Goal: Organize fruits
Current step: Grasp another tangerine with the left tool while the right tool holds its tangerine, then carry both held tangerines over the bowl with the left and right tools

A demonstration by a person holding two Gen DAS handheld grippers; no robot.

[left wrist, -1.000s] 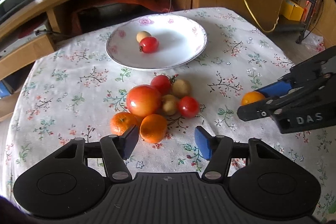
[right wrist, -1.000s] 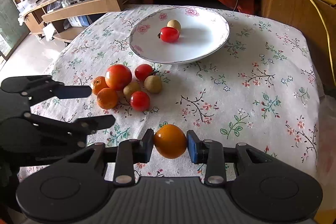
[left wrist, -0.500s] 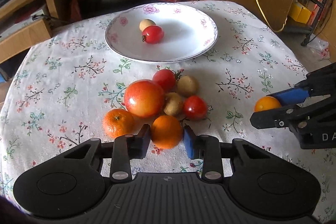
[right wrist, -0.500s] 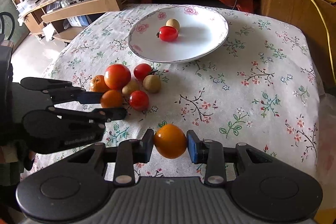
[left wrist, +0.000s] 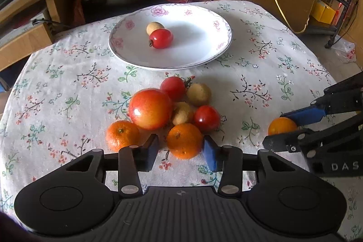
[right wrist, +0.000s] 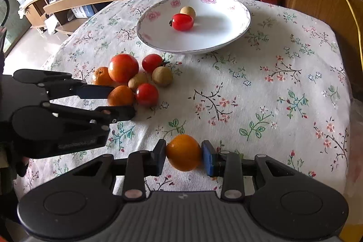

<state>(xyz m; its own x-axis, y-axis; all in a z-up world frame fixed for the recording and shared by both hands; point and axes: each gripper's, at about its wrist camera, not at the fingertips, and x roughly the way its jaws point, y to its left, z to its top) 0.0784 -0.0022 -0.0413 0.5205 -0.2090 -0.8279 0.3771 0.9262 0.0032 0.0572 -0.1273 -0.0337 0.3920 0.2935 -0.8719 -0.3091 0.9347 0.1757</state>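
A cluttered room with wooden shelving and trailing cables is seen behind a desk (left wrist: 272, 42) covered by a floral cloth.

The left claw (left wrist: 180, 147) is set low around a mandarin (left wrist: 185, 140) at the near edge of the fruit pile. Its jaws have just been opening: a gap is seen between the left pad and the peel, while the blue right pad lies at or just beside the fruit, so nothing is clamped. The right claw (right wrist: 183, 157) is clamped on a smooth orange fruit (right wrist: 184, 155), held just above the cloth.

From here, a closure that is off-centre could roll the mandarin out sideways, since only one pad is near it. The pile is tightly packed: a second mandarin (left wrist: 122, 135), a big red apple (left wrist: 150, 108), two cherry tomatoes (left wrist: 206, 117) and two tan longans (left wrist: 199, 94) are touching or nearly so, and a nudge could scatter them over the cloth. The cloth itself could be snagged by the low fingers. The two claws are near each other, so a collision is possible if both are carried to the plate (left wrist: 204, 53) together.

The mandarin is seen as round, bright orange and dimpled, stem end up; it is judged soft enough to be bruised by a hard squeeze. The plate, well beyond the pile, already holds one tomato (left wrist: 161, 38) and one longan (left wrist: 154, 27).
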